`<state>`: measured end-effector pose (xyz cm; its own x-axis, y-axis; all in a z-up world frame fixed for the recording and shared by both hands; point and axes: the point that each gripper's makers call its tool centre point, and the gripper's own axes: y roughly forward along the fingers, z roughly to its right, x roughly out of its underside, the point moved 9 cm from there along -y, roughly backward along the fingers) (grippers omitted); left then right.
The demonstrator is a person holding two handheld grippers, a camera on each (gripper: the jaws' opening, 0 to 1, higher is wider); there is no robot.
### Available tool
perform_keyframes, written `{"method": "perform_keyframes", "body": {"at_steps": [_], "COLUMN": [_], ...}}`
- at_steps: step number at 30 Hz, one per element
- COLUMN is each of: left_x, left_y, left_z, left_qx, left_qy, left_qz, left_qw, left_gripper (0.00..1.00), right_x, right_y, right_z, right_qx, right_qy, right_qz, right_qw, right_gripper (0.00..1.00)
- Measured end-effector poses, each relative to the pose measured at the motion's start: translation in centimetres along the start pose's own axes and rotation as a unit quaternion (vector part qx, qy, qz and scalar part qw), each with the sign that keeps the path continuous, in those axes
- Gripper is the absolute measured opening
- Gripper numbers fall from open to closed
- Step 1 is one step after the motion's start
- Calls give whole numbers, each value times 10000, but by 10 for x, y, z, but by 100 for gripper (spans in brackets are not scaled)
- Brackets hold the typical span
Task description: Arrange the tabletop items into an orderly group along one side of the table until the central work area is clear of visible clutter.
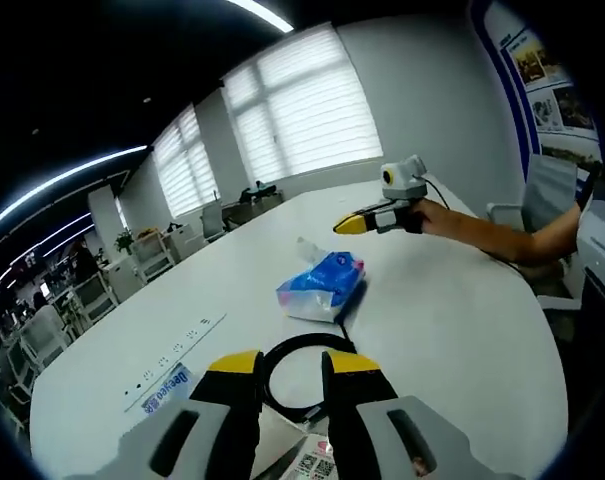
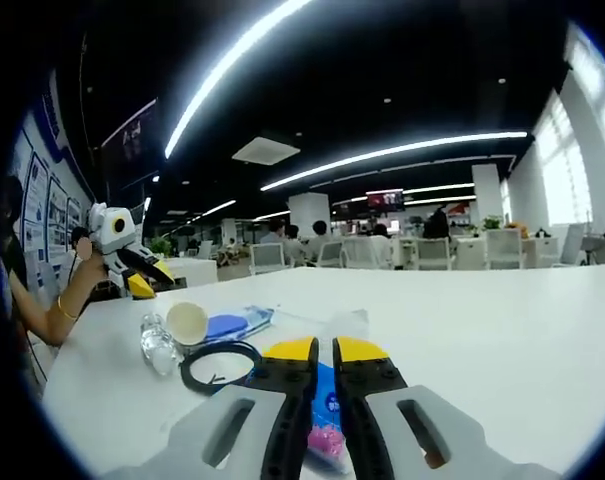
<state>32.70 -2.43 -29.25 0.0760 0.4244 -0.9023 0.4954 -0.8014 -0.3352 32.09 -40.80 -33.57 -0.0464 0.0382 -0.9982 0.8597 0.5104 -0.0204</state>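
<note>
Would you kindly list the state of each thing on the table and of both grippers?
Left gripper: jaws slightly apart, holding nothing.
Right gripper: jaws nearly together, holding nothing.
Tissue pack: lying flat, a tissue sticking out.
Black cable: coiled in a loop.
Plastic bottle: lying on its side.
Power strip: lying flat.

The left tool point(image 1: 290, 365) has grey moulded jaws with oval slots and yellow tips edged in black; the right tool point(image 2: 323, 350) matches, grey with slotted jaws and yellow tips; a thin bracelet circles one wrist.
</note>
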Motion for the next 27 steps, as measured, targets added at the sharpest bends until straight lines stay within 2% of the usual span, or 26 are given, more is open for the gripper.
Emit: {"method": "perform_keyframes", "body": {"at_steps": [3, 11, 16, 27], "left_x": [3, 21, 31, 39], "left_y": [-6, -30, -42, -63], "left_z": [-3, -10, -14, -11], "left_qx": [-55, -234, -265, -320], "left_qy": [-18, -98, -273, -237], "left_qz": [62, 212, 407, 465], "left_qw": [10000, 9995, 9984, 9981], "left_gripper": [22, 22, 22, 21], "right_x": [2, 1, 0, 3], "right_y": [3, 6, 7, 9], "right_z": [-2, -12, -16, -19], "right_qx": [-151, -356, -456, -532], "right_qy": [107, -116, -223, -307], "right_qz": [-29, -110, -152, -295], "right_qw": [9998, 9992, 9986, 9977], "right_gripper": [9, 11, 12, 13]}}
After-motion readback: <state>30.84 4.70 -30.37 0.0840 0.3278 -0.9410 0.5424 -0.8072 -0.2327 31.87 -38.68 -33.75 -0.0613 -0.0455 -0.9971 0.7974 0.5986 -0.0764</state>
